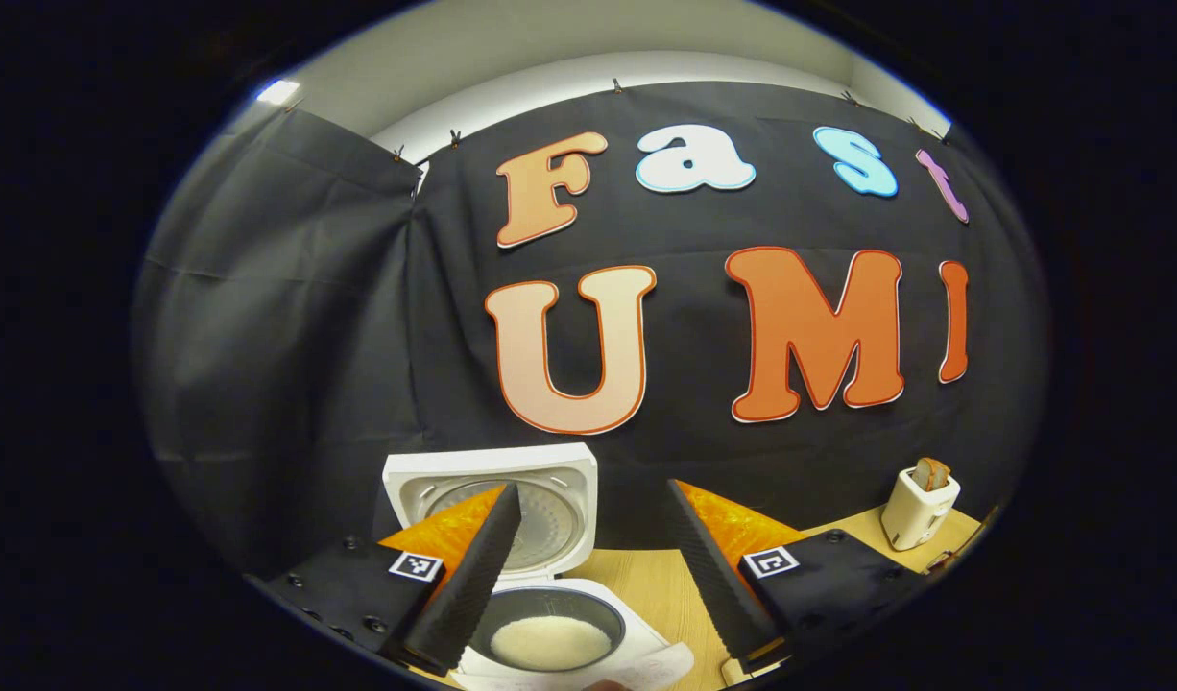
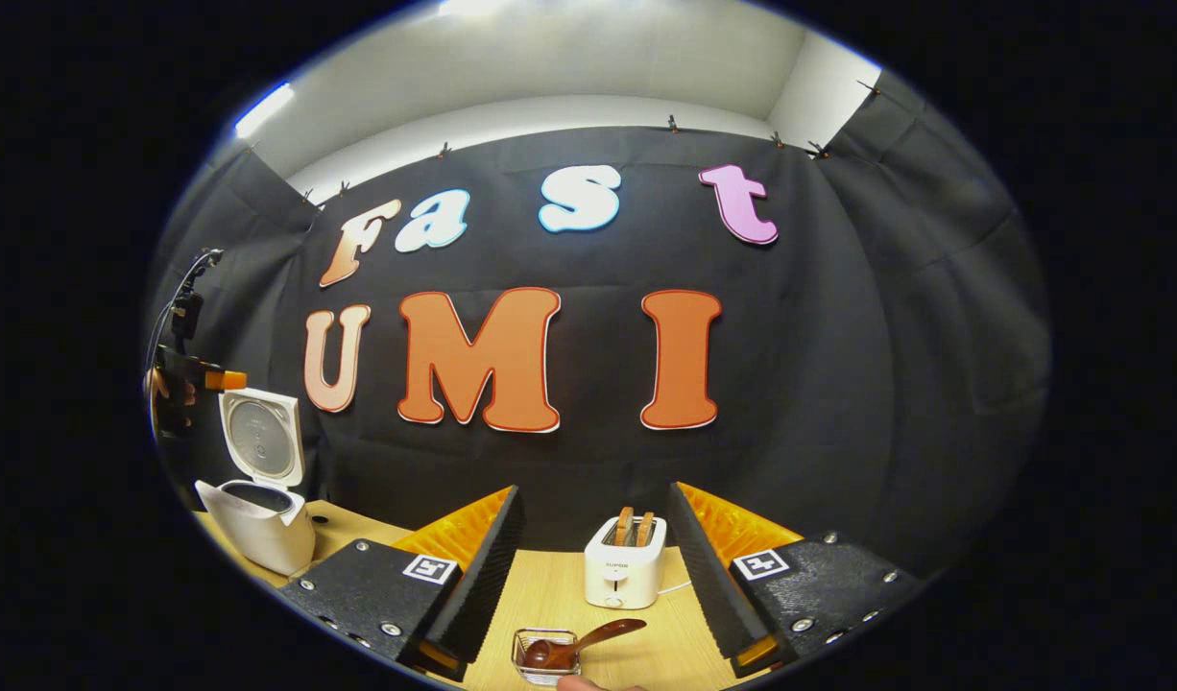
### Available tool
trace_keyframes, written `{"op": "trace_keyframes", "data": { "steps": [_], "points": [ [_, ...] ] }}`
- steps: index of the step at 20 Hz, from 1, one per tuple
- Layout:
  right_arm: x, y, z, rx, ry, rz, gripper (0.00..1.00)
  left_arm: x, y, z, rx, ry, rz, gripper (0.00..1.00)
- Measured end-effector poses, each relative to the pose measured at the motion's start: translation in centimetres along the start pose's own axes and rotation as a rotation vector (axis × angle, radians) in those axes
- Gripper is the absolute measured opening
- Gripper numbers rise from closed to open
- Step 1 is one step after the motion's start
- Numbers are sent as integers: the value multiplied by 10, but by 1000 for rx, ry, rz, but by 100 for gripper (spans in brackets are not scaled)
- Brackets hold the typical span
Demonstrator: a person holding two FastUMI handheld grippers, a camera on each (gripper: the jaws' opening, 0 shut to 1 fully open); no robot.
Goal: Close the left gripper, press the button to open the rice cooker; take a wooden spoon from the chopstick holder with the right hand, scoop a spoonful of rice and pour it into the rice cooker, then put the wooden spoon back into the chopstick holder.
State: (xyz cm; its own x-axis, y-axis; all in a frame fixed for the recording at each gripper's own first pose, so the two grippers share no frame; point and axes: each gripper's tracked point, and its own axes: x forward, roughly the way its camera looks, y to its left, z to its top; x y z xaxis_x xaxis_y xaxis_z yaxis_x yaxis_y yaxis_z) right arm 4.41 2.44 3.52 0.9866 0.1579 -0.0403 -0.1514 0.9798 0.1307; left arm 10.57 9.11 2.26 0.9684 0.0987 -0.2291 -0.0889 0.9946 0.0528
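The white rice cooker [image 1: 550,587] stands open just below my left gripper [image 1: 592,491], its lid [image 1: 550,480] upright behind the fingers. White rice [image 1: 550,641] lies in its dark inner pot. The left gripper is open and holds nothing. In the right gripper view the cooker [image 2: 259,533] stands at the far left with its lid [image 2: 260,438] raised, and the left gripper [image 2: 214,380] hangs above it in a hand. A dark wooden spoon [image 2: 598,635] rests with its bowl in a small clear holder [image 2: 544,656], low between the fingers of my open right gripper [image 2: 593,491].
A white toaster [image 2: 625,566] with bread slices stands on the wooden table [image 2: 540,595], right behind the spoon holder. In the left gripper view that toaster [image 1: 920,507] is at the far right. The black cloth wall closes off the back of the table.
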Motion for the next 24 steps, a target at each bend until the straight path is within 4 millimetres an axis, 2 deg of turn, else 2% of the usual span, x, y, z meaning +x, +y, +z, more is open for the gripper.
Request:
{"op": "trace_keyframes", "data": {
  "steps": [1, 4, 7, 8, 9, 10, 11, 15, 16, 19, 20, 22, 23, 24],
  "points": [
    [0, 2, 9, -11, -13, 5, 89, 4, 2, 7, 7, 0, 5, 98],
    [-5, 7, 36, -52, -55, 3, 89, 13, 6, 23, -19, 18, -5, 98],
    [-13, 12, 54, -73, -80, 20, 89, 25, 22, 45, -97, 28, -7, 99],
    [-16, 12, 56, -74, -79, 21, 94, 31, 31, 53, -117, 22, 1, 99],
    [-17, 12, 60, -77, -81, 23, 90, 39, 45, 61, -112, 13, 28, 95],
    [-18, 11, 63, -78, -85, 19, 95, 46, 58, 67, -108, 13, 49, 99],
    [-19, 9, 66, -80, -87, 16, 91, 51, 70, 70, -109, 20, 66, 98],
    [-21, 15, 78, -81, -96, 27, 91, 86, 112, 81, -163, 55, 120, 96],
    [-22, 19, 79, -78, -93, 41, 92, 99, 124, 80, -187, 69, 136, 95],
    [-23, 23, 83, -79, -93, 47, 92, 128, 138, 68, -215, 120, 139, 98],
    [-23, 24, 85, -83, -96, 43, 95, 139, 141, 62, -221, 136, 151, 97],
    [-26, 28, 85, -94, -101, 45, 92, 162, 147, 49, -213, 148, 183, 98],
    [-26, 30, 85, -100, -102, 45, 95, 176, 151, 37, -213, 155, 200, 97],
    [-28, 31, 86, -107, -105, 44, 92, 187, 149, 25, -226, 169, 192, 99]
  ]
}}
